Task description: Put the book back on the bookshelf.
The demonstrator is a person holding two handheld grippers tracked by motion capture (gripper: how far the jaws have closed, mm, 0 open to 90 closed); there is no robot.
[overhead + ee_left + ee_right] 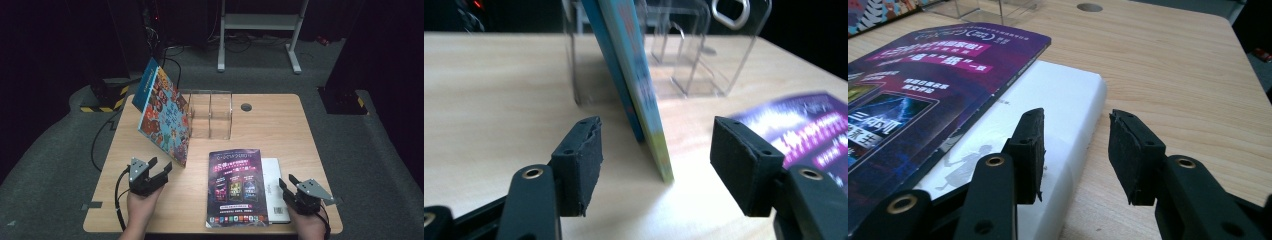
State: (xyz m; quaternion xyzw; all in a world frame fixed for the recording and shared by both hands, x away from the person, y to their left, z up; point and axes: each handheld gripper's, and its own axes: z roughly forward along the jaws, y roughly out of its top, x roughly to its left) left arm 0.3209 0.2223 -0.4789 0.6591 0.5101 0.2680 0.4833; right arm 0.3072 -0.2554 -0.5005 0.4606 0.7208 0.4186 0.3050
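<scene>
Picture book (pixel 162 116) leans tilted against the left end of the clear rack (pixel 211 114), its lower edge on the table (pixel 280 130) and its long axis running away from the person. In the left gripper view that near edge (pixel 651 115) lies straight ahead of the left gripper (pixel 656 165), between its parted jaws, neither pad touching. Right gripper (pixel 295 192), jaws apart and empty, sits well off from the rack beside the white book (pixel 1058 130) under the purple magazine (pixel 235 187); the left hand is nearer.
</scene>
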